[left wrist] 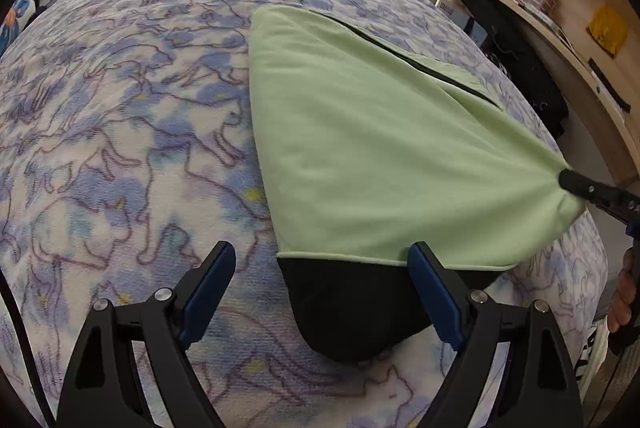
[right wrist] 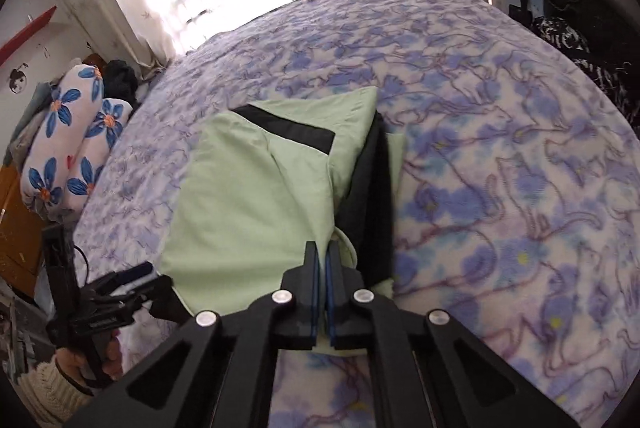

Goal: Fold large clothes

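- The right tongs (right wrist: 323, 252) are pinched tight on a gathered corner of the green garment (left wrist: 360, 148), pulling it taut toward the bed's near right edge — probably to smooth the layer before the next fold.
- The left tongs (left wrist: 322, 268) stand wide apart, holding nothing, above the hem — likely placed to take it.
- The garment lies on the floral bedspread (left wrist: 120, 108), partly folded: pale green, with a black panel (left wrist: 352, 308) at the near end.

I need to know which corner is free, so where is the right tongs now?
The right tongs are shut on the near right corner of the green garment lying on the floral blanket, right of the open left tongs.
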`<state>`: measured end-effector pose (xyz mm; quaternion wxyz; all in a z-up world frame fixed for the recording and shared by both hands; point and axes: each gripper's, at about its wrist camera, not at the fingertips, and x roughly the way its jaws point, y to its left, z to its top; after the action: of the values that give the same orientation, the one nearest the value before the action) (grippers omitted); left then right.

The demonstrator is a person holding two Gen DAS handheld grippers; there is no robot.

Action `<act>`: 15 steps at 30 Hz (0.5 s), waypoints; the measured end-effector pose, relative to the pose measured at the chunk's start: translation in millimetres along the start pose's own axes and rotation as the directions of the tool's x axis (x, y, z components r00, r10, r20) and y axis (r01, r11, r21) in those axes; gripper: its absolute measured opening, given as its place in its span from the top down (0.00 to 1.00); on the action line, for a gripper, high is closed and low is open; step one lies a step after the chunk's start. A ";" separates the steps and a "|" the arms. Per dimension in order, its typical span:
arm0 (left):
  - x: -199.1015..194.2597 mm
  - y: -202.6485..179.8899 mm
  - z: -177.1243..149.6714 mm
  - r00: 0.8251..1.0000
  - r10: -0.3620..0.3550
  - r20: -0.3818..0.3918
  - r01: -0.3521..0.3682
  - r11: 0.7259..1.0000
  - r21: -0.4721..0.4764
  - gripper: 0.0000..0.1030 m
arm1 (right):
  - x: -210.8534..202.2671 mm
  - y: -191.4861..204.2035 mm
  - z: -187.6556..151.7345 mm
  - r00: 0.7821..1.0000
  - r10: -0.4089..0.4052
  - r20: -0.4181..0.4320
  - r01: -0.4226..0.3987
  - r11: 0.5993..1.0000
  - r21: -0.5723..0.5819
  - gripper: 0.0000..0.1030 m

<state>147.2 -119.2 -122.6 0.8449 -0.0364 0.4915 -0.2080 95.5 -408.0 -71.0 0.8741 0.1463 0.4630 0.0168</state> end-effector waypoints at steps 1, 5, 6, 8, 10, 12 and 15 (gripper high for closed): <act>4.8 -2.5 -1.5 1.000 -0.002 -0.014 0.002 1.000 0.006 0.16 | 9.1 -6.6 -6.7 0.999 -0.015 -0.029 0.015 1.000 0.011 0.99; 22.9 -7.6 -8.1 0.998 -0.033 -0.056 0.033 0.999 0.008 0.16 | 57.2 -26.2 -37.3 0.991 -0.066 -0.116 0.072 0.996 0.052 0.99; 26.9 -8.0 -8.6 0.997 -0.034 -0.066 0.035 0.999 0.006 0.16 | 62.3 -25.7 -40.5 0.991 -0.075 -0.114 0.081 0.995 0.055 0.99; 30.1 -9.4 -8.4 0.996 -0.040 -0.075 0.041 0.999 0.001 0.16 | 61.9 -22.2 -40.4 0.990 -0.097 -0.104 0.102 0.994 0.044 0.99; 27.5 -11.5 -8.1 0.997 -0.035 -0.069 0.036 0.999 0.008 0.16 | 57.6 -12.6 -35.3 0.988 -0.128 -0.091 0.128 0.992 -0.003 0.98; 22.9 -13.3 -6.5 0.997 -0.032 -0.063 0.034 0.999 0.020 0.16 | 48.5 -5.3 -27.5 0.986 -0.142 -0.084 0.140 0.990 -0.027 0.97; 16.7 -15.8 -0.2 0.996 -0.043 -0.076 0.045 0.999 0.025 0.16 | 31.4 -0.8 -7.3 0.994 -0.097 -0.048 0.097 0.995 -0.011 0.89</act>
<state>149.2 -139.9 -132.1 0.8214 -0.0281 0.5192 -0.2344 107.4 -401.8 -100.3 0.8630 0.1194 0.4905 -0.0201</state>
